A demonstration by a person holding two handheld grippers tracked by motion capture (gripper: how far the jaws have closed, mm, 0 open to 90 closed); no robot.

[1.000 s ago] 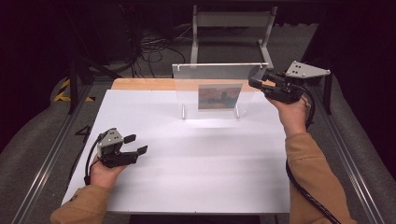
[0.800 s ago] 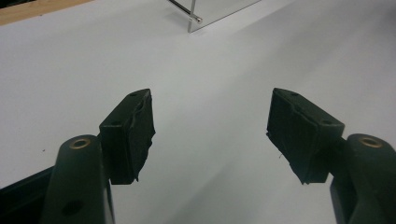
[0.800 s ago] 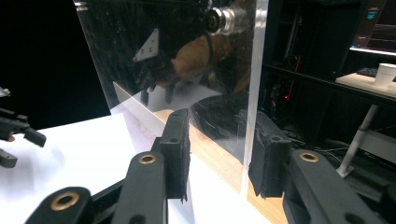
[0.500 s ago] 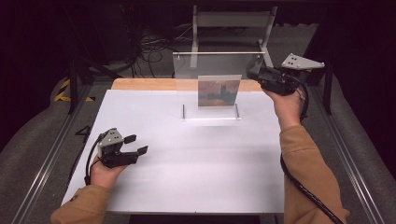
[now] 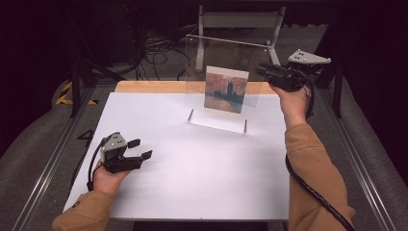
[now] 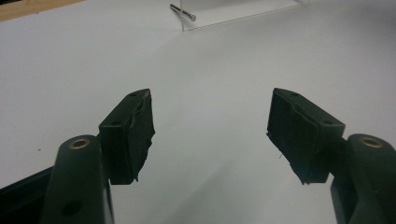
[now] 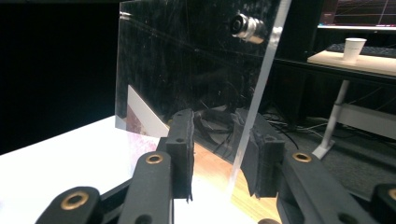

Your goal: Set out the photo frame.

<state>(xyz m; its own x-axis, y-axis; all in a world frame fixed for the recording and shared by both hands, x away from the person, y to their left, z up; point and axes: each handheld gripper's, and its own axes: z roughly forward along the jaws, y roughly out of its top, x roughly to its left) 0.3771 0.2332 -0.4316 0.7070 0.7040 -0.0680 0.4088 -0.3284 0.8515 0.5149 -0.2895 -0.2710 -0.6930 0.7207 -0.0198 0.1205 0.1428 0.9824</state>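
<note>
A clear acrylic panel (image 5: 216,53) stands upright at the back of the white board, with a painted picture (image 5: 226,90) of a tower at dusk on it. My right gripper (image 5: 262,71) is at the panel's right edge. In the right gripper view the panel (image 7: 187,60) passes between the jaws of the right gripper (image 7: 212,140). The jaws have just been closing; one pad sits against the panel and a gap remains at the other. My left gripper (image 5: 141,148) rests open on the board at the near left, with nothing between its jaws (image 6: 210,126).
A clear base (image 5: 216,124) with short metal pins (image 6: 183,11) lies under the panel. The white board (image 5: 192,183) has a wooden strip (image 5: 154,86) along its back edge. A metal stand (image 5: 239,19) and cables lie behind. A paper cup (image 7: 353,48) sits on a far desk.
The clear panel has swung up from low and tilted back to upright over the picture. My right gripper has shifted left and toward the panel's edge. The left hand has stayed put.
</note>
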